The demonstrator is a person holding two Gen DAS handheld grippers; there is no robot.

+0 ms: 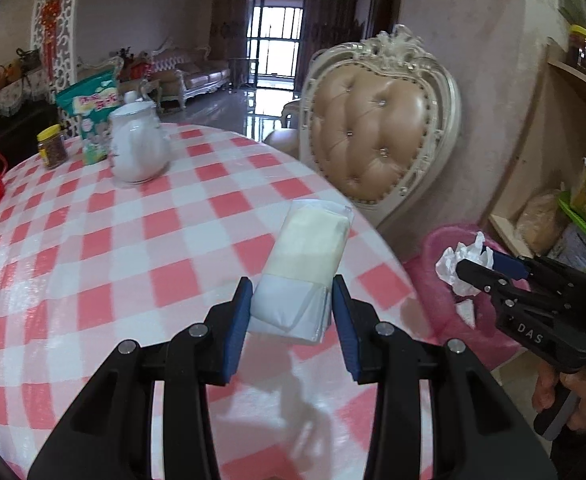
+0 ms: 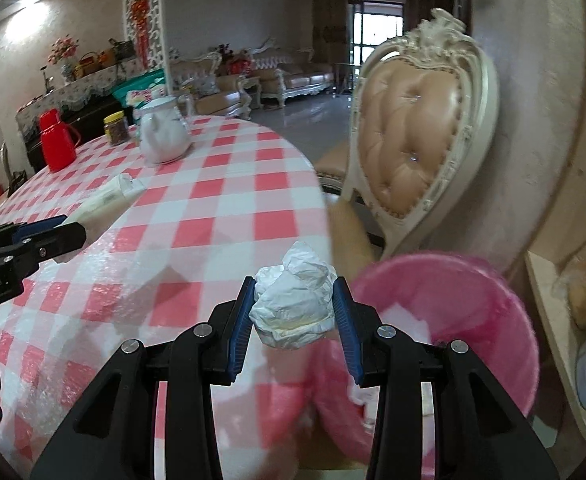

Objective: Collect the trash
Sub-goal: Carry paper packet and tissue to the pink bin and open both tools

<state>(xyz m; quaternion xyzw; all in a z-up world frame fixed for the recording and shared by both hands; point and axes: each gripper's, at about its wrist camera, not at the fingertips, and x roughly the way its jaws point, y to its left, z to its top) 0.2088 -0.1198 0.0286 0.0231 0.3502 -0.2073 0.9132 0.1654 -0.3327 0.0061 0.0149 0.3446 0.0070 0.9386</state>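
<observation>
Crumpled tissue (image 2: 293, 300) pinched in the right gripper (image 2: 293, 312) over the rim of the pink bin (image 2: 453, 312), folded white packet (image 1: 301, 268) clamped in the left gripper (image 1: 291, 312) above the checked table (image 1: 133, 240), neither dropped yet.

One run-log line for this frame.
left gripper: shut on folded packet | right gripper: shut on crumpled tissue | pink bin: beside table

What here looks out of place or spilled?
Nothing spilled. The only loose trash is held: left gripper shut on a flat white packet, right gripper shut on a crumpled paper wad near the pink bin. The teapot and jar stand upright.
</observation>
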